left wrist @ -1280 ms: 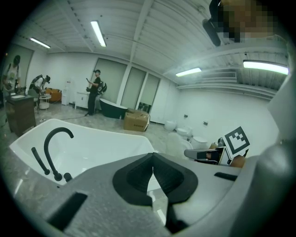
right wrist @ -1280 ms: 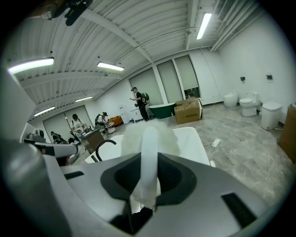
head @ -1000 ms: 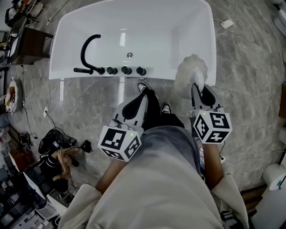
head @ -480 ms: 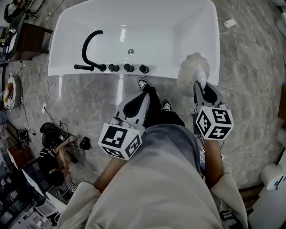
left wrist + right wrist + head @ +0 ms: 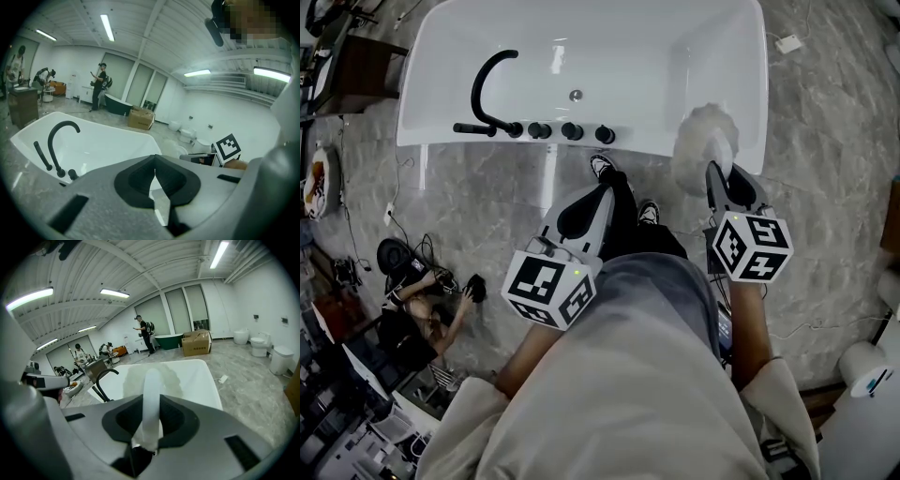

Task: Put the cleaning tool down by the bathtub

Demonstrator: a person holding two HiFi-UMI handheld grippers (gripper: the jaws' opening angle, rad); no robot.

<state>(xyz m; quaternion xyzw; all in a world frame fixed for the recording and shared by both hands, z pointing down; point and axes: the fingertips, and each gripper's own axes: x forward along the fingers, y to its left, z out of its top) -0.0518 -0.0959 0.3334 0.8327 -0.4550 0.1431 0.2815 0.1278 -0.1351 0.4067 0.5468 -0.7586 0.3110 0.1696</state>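
The right gripper [image 5: 718, 180] holds the cleaning tool [image 5: 704, 141]. Its dark pads press from both sides on the smooth white handle [image 5: 151, 390], which is rounded and a little curved. The head of the tool is a fluffy, pale tuft. In the head view it lies over the near right corner of the bathtub [image 5: 752, 56] — whether it touches the rim, I cannot tell.

The left gripper [image 5: 598, 197] is beside the person's legs. Its jaws are together with only a thin slit between the soft dark pads [image 5: 138, 180], and there is nothing in them.

The bathtub is white and glossy, a long shape with rounded corners. On its near rim stands a matte black faucet [image 5: 487, 86], bent like a hook, with a row of round black knobs [image 5: 572, 131] next to it. The floor [image 5: 478, 197] is grey with a marble pattern — smooth and slightly shiny.
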